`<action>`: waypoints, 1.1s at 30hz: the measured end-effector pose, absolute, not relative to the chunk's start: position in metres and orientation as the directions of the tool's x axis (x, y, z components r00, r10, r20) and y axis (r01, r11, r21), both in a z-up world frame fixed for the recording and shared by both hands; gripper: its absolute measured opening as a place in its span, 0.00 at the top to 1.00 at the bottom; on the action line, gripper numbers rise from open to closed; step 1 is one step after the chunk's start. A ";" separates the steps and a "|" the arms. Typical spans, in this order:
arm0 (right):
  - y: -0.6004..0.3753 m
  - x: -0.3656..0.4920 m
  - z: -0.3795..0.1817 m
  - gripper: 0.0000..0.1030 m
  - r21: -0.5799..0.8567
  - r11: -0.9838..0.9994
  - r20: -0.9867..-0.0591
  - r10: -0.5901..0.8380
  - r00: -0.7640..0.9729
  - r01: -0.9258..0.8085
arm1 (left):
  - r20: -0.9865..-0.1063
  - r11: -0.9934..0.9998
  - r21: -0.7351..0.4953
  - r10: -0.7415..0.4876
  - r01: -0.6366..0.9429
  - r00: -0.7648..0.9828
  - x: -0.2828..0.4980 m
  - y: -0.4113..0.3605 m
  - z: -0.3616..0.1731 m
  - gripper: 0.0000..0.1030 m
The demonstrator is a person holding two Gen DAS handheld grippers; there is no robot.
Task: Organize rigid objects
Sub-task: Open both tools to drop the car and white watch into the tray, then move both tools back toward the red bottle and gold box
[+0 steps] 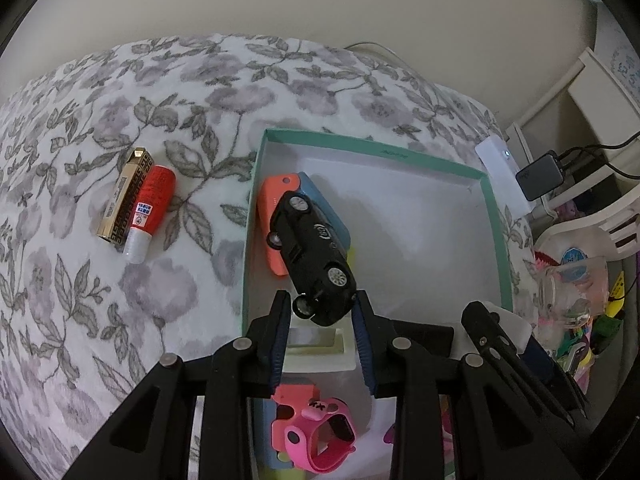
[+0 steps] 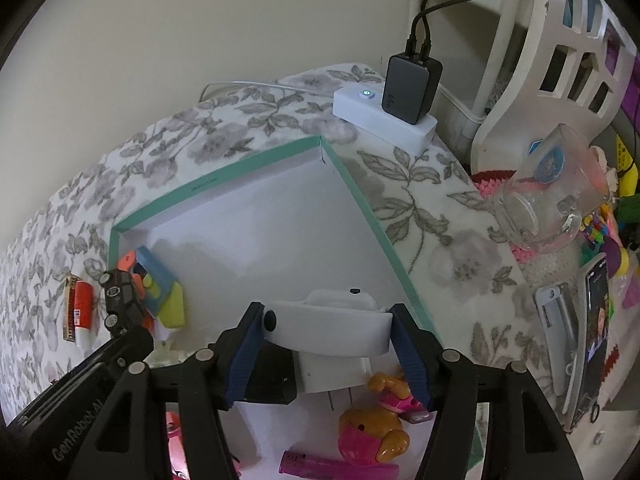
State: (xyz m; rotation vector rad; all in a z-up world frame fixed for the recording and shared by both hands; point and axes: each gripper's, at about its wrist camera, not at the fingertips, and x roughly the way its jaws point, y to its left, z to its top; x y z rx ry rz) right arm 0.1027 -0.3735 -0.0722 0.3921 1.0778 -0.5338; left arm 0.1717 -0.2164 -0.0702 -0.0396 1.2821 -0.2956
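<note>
A floral blanket (image 1: 120, 320) bears a teal-rimmed box (image 1: 494, 216). Within, a black toy car (image 1: 312, 248) is clamped by the left gripper (image 1: 322, 312); a white case (image 2: 328, 324) is gripped by the downward-pointed right gripper (image 2: 326, 336).

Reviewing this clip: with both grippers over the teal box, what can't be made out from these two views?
- Left wrist view: pink watch partly hidden behind the left gripper, which holds the black toy car.
- Right wrist view: white plug block partly hidden by the white object in the right gripper.
- Teal box: near edge cut off.
</note>
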 end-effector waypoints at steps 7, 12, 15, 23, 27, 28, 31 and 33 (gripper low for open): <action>-0.373 0.103 -0.067 0.30 0.029 0.809 -0.898 -0.236 0.371 0.587 | -0.935 0.962 -0.200 -0.244 0.187 0.257 0.173 -0.214 -0.065 0.58; -0.373 0.102 -0.059 0.29 0.038 0.809 -0.890 -0.240 0.388 0.586 | -0.934 0.963 -0.200 -0.243 0.179 0.262 0.175 -0.210 -0.059 0.52; -0.371 0.102 -0.053 0.28 0.035 0.811 -0.883 -0.249 0.398 0.584 | -0.932 0.966 -0.194 -0.235 0.169 0.275 0.177 -0.206 -0.054 0.46; -0.363 0.102 -0.036 0.28 0.055 0.823 -0.863 -0.245 0.441 0.565 | -0.932 0.980 -0.159 -0.190 0.122 0.309 0.183 -0.188 -0.046 0.32; -0.356 0.105 -0.034 0.25 0.069 0.832 -0.861 -0.229 0.453 0.550 | -0.938 0.986 -0.151 -0.165 0.070 0.305 0.191 -0.170 -0.047 0.22; -0.352 0.108 -0.035 0.25 0.069 0.837 -0.864 -0.222 0.452 0.543 | -0.939 0.987 -0.150 -0.160 0.056 0.305 0.193 -0.164 -0.047 0.22; -0.340 0.114 -0.038 0.24 0.074 0.856 -0.869 -0.197 0.454 0.512 | -0.940 0.991 -0.134 -0.128 0.001 0.316 0.201 -0.145 -0.047 0.21; -0.331 0.118 -0.041 0.20 0.090 0.869 -0.870 -0.169 0.462 0.487 | -0.941 0.992 -0.120 -0.102 -0.036 0.323 0.206 -0.131 -0.047 0.19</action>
